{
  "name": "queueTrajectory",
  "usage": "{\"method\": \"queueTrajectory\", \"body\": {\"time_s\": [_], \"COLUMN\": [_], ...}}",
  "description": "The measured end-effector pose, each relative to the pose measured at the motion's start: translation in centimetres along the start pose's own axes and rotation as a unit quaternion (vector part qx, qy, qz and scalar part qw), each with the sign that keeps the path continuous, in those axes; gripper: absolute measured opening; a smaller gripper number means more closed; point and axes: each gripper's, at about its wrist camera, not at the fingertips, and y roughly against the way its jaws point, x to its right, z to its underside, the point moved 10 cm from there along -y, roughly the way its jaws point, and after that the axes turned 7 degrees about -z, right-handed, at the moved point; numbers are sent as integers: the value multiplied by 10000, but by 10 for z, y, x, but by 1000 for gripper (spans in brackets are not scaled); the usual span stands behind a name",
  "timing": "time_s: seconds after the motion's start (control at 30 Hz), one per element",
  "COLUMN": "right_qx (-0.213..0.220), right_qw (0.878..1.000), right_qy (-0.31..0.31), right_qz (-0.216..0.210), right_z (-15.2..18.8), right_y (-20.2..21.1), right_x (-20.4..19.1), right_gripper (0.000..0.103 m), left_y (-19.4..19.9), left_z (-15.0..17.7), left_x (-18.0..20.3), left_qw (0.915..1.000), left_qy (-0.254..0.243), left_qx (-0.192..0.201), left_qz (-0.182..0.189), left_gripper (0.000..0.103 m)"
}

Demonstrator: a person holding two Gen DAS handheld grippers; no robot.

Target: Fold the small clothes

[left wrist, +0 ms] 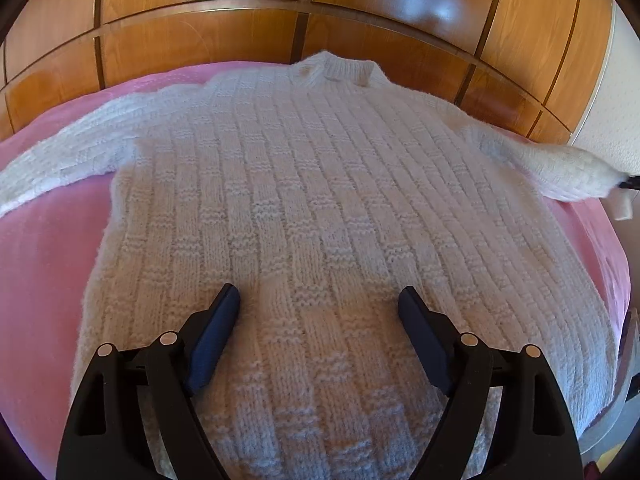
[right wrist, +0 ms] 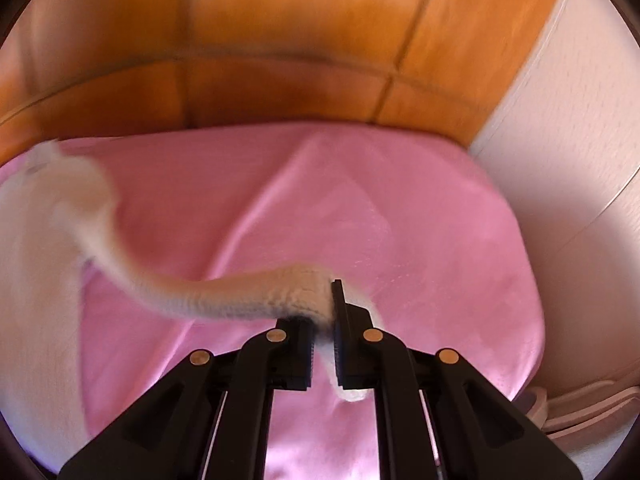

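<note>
The white knitted sweater (left wrist: 304, 208) lies flat on the pink bedspread (left wrist: 44, 280), collar toward the glossy wooden wardrobe (left wrist: 240, 32) behind the bed, both sleeves stretched outward. There is bare pink cover on the left of the body and a narrower strip on the right before the bed edge drops away; the collar sits just short of the far edge by the wardrobe. The left gripper (left wrist: 318, 300) hangs over the lower body of the sweater, jaws spread wide, nothing pinched between them. From the left wrist, the far sleeve end shows only as a fuzzy cuff with a dark tip beside it at the frame edge. The right wrist view fills that in: the right gripper (right wrist: 324, 316) is clamped on the sleeve cuff (right wrist: 304, 288), and the sleeve arcs clear of the cover back toward the blurred body at left, with a wide stretch of wrinkled pink fabric open beneath it and a white wall (right wrist: 560, 160) at right. The knit is chunky, ribbed in vertical bands with ridged blocks; the bedspread looks soft and slightly shiny.
</note>
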Motion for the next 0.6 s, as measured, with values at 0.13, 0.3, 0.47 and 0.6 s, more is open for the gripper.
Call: {"method": "queueTrajectory", "body": {"time_s": [0.13, 0.3, 0.47, 0.6], "right_qx": [-449, -239, 592, 486], "right_qw": [9979, 9951, 9882, 9592], "right_qy": [-427, -578, -1357, -2550], "right_qz": [165, 770, 399, -1119], "right_z": [-30, -60, -45, -4], "right_y": [-63, -82, -69, -92], "right_x": [22, 43, 42, 24], "right_gripper": [11, 58, 87, 77], "left_y": [-1, -4, -4, -7], "left_z": [0, 0, 0, 0], "left_x": [1, 4, 4, 5], "left_qw": [10000, 9999, 9999, 9999], "left_qy": [-25, -107, -114, -146], "left_qx": [-5, -36, -26, -35], "left_qz": [-31, -57, -63, -57], "left_gripper": [82, 86, 86, 89]}}
